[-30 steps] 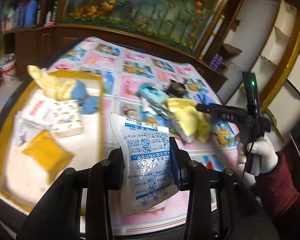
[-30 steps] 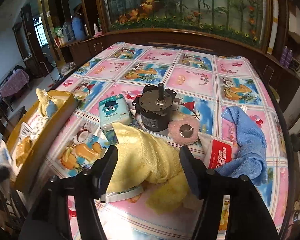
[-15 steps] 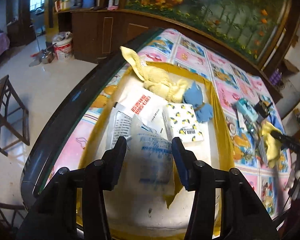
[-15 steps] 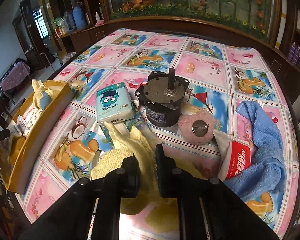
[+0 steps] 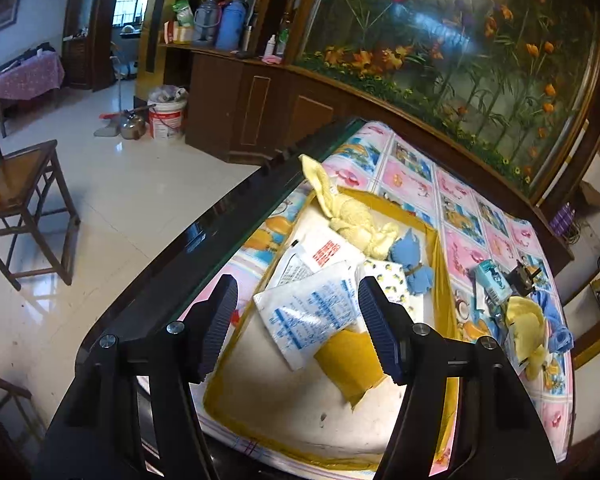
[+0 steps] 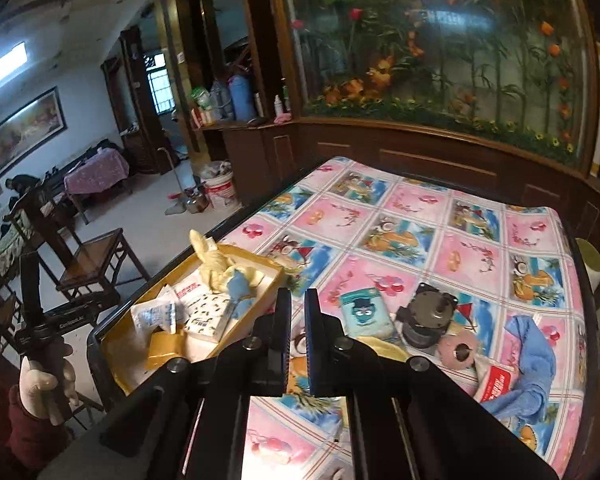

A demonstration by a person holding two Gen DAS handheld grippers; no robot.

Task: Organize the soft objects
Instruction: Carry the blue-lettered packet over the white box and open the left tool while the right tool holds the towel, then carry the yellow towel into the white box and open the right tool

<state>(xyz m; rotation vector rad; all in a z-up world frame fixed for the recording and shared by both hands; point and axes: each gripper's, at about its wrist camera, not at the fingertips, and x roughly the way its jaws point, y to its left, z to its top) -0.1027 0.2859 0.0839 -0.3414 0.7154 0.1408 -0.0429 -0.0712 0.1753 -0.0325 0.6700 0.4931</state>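
My left gripper (image 5: 296, 320) is open and empty above the yellow tray (image 5: 444, 256). Below it the white-and-blue packet (image 5: 312, 316) lies loose in the tray, partly on a yellow pouch (image 5: 352, 364). The tray also holds a yellow cloth (image 5: 356, 220), a blue cloth (image 5: 414, 256) and other packets. My right gripper (image 6: 296, 332) is shut; in the left wrist view a yellow towel (image 5: 524, 328) hangs from it above the table. In the right wrist view only an edge of the towel (image 6: 380, 346) shows beside the fingers.
On the patterned tablecloth (image 6: 420, 216) lie a teal tissue pack (image 6: 364, 314), a dark motor (image 6: 428, 316), a pink disc (image 6: 458, 350), a red-and-white packet (image 6: 496, 382) and a blue towel (image 6: 532, 364). A wooden chair (image 5: 16, 200) stands left of the table.
My left gripper opened and let the white-and-blue packet drop into the tray. My right gripper stayed shut on the yellow towel and rose off the table with it.
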